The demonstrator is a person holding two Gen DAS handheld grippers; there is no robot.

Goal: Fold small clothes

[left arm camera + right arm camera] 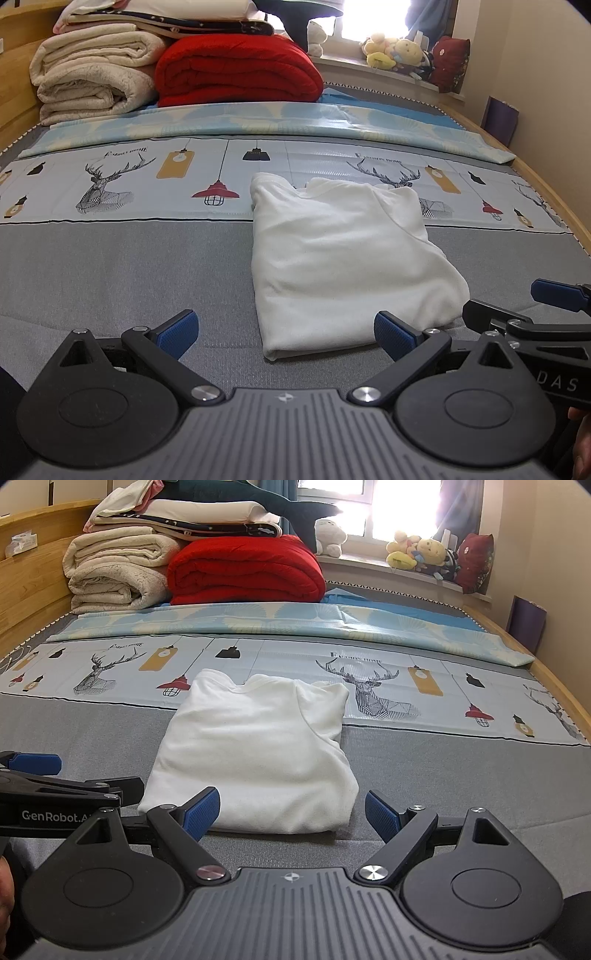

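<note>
A small white garment (343, 258) lies folded into a narrow rectangle on the grey bed surface, its collar end toward the deer-print sheet. It also shows in the right wrist view (258, 753). My left gripper (286, 334) is open and empty, just in front of the garment's near edge. My right gripper (291, 810) is open and empty, also at the near edge. The right gripper's blue finger (557, 293) shows at the right of the left wrist view. The left gripper's finger (35, 764) shows at the left of the right wrist view.
A deer-and-lamp print sheet (147, 184) and a light blue folded cover (258, 125) lie across the bed behind the garment. Stacked cream blankets (88, 77) and a red quilt (236, 70) sit at the back. Plush toys (395, 51) line the windowsill. A wooden bed rim (554, 686) runs along the right.
</note>
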